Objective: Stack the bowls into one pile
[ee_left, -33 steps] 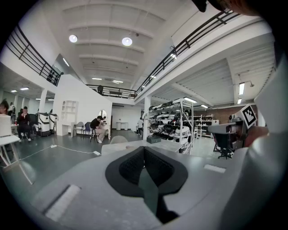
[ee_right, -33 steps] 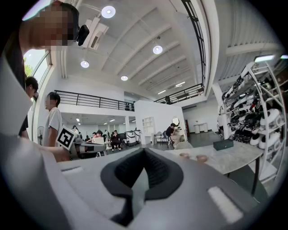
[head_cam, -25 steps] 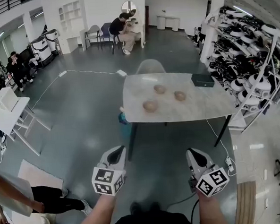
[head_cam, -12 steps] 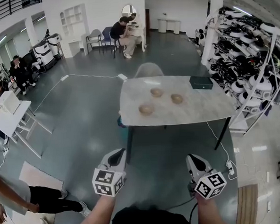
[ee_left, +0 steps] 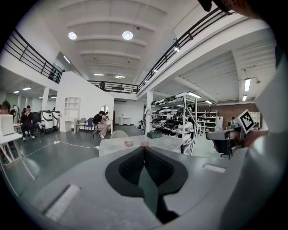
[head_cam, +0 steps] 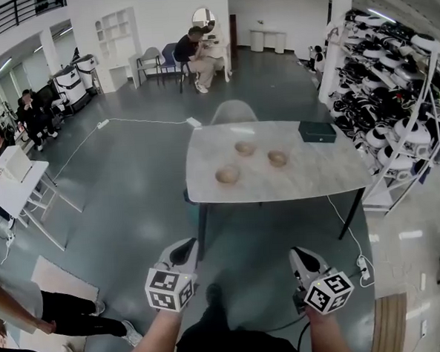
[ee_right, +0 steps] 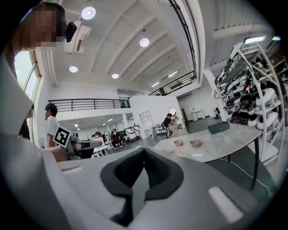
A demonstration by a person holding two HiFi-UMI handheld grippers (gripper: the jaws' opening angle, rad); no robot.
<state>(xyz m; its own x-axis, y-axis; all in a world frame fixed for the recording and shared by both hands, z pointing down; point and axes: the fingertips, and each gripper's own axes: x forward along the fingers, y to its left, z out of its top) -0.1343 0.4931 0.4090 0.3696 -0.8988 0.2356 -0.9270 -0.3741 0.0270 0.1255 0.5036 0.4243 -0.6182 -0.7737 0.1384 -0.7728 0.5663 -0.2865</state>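
Three tan bowls sit apart on a light marble table (head_cam: 309, 181) well ahead of me: one near the front left (head_cam: 227, 175), one at the back (head_cam: 245, 148), one to the right (head_cam: 278, 158). In the left gripper view I make out two of the bowls (ee_left: 129, 143) far off, and in the right gripper view two bowls (ee_right: 195, 143) on the tabletop. My left gripper (head_cam: 186, 248) and right gripper (head_cam: 298, 257) hang low over the floor, far short of the table. Both are shut and hold nothing.
A dark green box (head_cam: 317, 130) lies at the table's back right corner. A grey chair (head_cam: 235, 111) stands behind the table. Racks of gear (head_cam: 393, 86) line the right side. People sit at the left and at the back; a white desk (head_cam: 12, 180) stands left.
The table with its bowls has come nearer and lower in the head view. Both grippers have sunk a little in that view. Their jaws stay shut.
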